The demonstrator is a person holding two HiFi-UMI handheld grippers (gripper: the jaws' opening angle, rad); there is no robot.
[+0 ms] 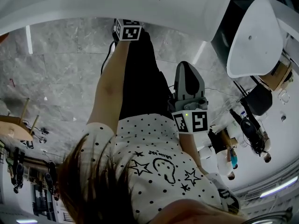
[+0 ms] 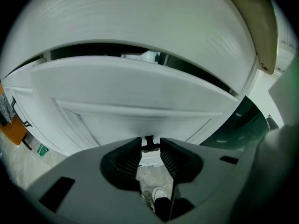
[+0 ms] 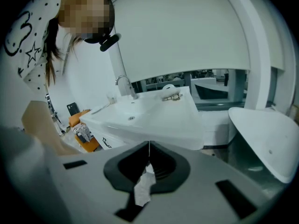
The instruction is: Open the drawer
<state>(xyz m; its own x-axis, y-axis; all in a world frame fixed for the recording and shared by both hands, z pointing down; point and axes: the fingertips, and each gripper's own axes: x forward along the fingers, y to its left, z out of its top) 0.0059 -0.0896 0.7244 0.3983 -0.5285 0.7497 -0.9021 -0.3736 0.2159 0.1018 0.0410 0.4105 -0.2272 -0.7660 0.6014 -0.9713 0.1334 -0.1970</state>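
Note:
The white drawer front (image 2: 140,97) fills the left gripper view, under a curved white countertop (image 2: 140,17), with a dark gap above its top edge. Its small dark knob (image 2: 149,145) sits between the tips of my left gripper (image 2: 150,147), and both pads touch it. In the head view only that gripper's marker cube (image 1: 127,30) shows, at the countertop's edge (image 1: 140,3); the jaws are hidden beneath. My right gripper (image 3: 149,146) hangs beside the person's hip, away from the drawer, its tips meeting with nothing in them; its body (image 1: 189,97) is visible from above.
A white washbasin (image 3: 140,120) with a chrome tap (image 3: 124,84) stands ahead of the right gripper. A white rounded fixture (image 1: 254,41) is on the right. An orange stool (image 2: 11,127) stands left of the drawer. Grey marble floor (image 1: 60,78) lies below.

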